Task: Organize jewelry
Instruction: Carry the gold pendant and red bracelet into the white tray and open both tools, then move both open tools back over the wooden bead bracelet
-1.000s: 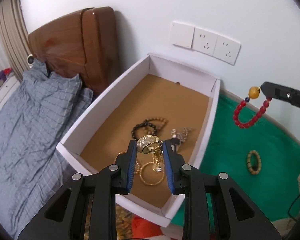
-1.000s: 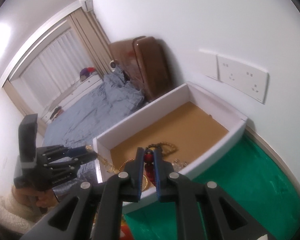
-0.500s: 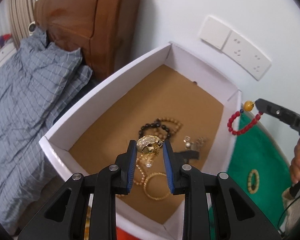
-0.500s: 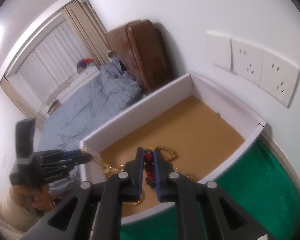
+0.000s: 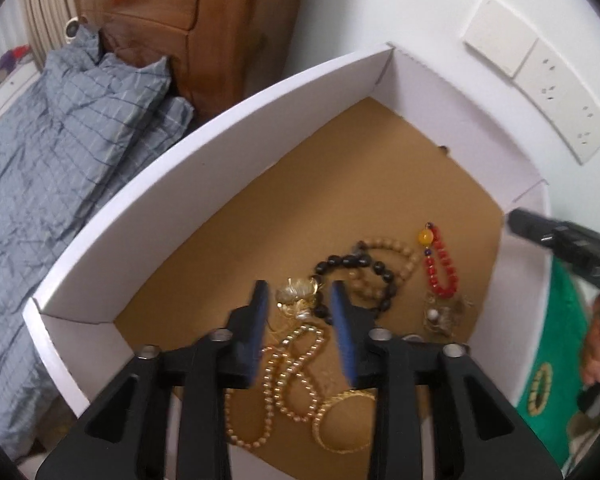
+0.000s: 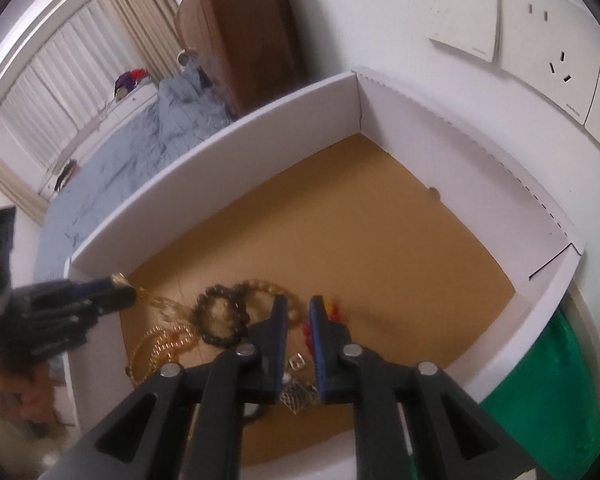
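My left gripper (image 5: 300,300) has just opened; its fingers stand apart over the gold filigree pendant (image 5: 298,294), which lies crumpled on the white cardboard box's (image 5: 204,152) brown floor, near its front edge. My right gripper (image 6: 298,316) has just parted slightly; the red beaded bracelet (image 5: 440,264) lies free near the box's right wall, long axis front-to-back, amber bead rearward.

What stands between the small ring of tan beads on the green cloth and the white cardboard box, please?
Only the white cardboard box's own side wall, which rises between the small ring of tan beads and the brown floor. The green cloth between ring and wall looks bare, so the ring would need lifting over the rim.
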A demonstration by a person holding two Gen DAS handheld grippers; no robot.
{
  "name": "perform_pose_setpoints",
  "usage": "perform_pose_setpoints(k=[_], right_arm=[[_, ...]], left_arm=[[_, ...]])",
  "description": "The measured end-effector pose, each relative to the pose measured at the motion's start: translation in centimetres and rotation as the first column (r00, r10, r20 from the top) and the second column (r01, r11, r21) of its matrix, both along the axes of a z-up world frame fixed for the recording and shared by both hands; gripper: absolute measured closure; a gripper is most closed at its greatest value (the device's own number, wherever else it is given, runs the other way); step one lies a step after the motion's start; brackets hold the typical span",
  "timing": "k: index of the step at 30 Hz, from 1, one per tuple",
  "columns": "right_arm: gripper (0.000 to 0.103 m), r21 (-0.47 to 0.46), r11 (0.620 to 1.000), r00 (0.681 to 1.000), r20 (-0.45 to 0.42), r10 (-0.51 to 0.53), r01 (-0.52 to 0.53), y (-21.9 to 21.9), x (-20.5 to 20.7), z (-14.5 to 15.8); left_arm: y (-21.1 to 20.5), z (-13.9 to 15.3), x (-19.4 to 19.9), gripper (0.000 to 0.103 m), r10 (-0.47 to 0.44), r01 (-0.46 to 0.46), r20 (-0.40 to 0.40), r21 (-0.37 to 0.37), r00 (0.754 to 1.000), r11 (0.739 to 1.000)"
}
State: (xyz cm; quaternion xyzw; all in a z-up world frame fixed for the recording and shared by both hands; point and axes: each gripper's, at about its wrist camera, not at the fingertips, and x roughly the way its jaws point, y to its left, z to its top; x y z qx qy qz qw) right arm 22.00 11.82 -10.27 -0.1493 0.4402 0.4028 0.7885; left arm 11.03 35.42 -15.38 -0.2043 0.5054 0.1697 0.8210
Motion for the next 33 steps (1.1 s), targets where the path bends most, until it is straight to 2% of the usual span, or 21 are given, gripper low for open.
perform_pose_setpoints(k=[1,3,4,5,6,10,13,15,17,21,23,28,31,33], right_arm=[[0.083,0.023,1.000,1.000,0.010,-0.016,0.015,-0.3,-0.3,0.9],[0.077,0.061,0.998,0.999,0.048,-0.025,0.022,-1.1,-1.3,3.2],[0.072,0.071,0.997,0.998,0.065,-0.027,0.023,-1.3,-1.6,4.1],[0.062,0.086,0.996,0.994,0.104,-0.034,0.025,-2.1,-2.6,5.8],[0.056,0.098,0.995,0.990,0.133,-0.041,0.028,-2.8,-3.4,7.0],[0.055,0.137,0.990,0.971,0.228,-0.066,0.035,-6.5,-7.1,10.2],[0.054,0.128,0.989,0.952,0.288,-0.105,0.070,-10.3,-9.8,10.3],[0.054,0.104,0.987,0.936,0.321,-0.148,0.120,-13.3,-11.5,9.2],[0.054,0.081,0.982,0.927,0.324,-0.188,0.171,-16.0,-12.7,8.0],[0.054,0.019,0.953,0.904,0.310,-0.294,0.304,-22.8,-15.3,4.3],[0.054,-0.004,0.926,0.887,0.291,-0.360,0.377,-26.2,-16.6,2.5],[0.054,-0.023,0.835,0.815,0.233,-0.531,0.550,-33.8,-19.1,-0.7],[0.054,-0.011,0.761,0.749,0.189,-0.635,0.648,-38.0,-20.4,-2.2],[0.054,0.000,0.719,0.707,0.175,-0.685,0.695,-40.2,-20.9,-2.9]], left_arm=[[0.1,0.4,-0.2,0.045,0.007,-0.007,0.006,0.004,1.000,1.000],[0.2,1.6,-0.8,0.034,0.024,-0.024,0.034,0.021,0.999,0.999],[0.2,2.0,-0.9,0.032,0.023,-0.024,0.041,0.027,0.999,0.999],[-0.1,2.7,-1.1,0.032,0.017,-0.019,0.050,0.032,0.999,0.999],[-0.4,3.3,-1.3,0.031,0.006,-0.008,0.057,0.035,0.998,0.999],[-3.9,6.1,-2.3,0.026,-0.086,0.081,0.107,0.046,0.991,0.996],[-8.1,7.7,-3.1,0.022,-0.186,0.180,0.146,0.049,0.972,0.982],[-11.3,8.3,-3.4,0.022,-0.267,0.263,0.159,0.041,0.951,0.964],[-15.4,8.5,-3.5,0.022,-0.364,0.366,0.165,0.021,0.917,0.931],[-22.2,7.7,-3.2,0.022,-0.519,0.525,0.158,0.001,0.840,0.851],[-25.0,6.7,-2.7,0.022,-0.575,0.582,0.135,-0.016,0.807,0.813],[-30.8,4.3,-1.6,0.022,-0.673,0.679,0.090,-0.064,0.734,0.732],[-33.1,3.1,-1.2,0.022,-0.705,0.708,0.069,-0.072,0.706,0.702],[-33.9,2.4,-1.1,0.022,-0.714,0.717,0.057,-0.073,0.697,0.694]])
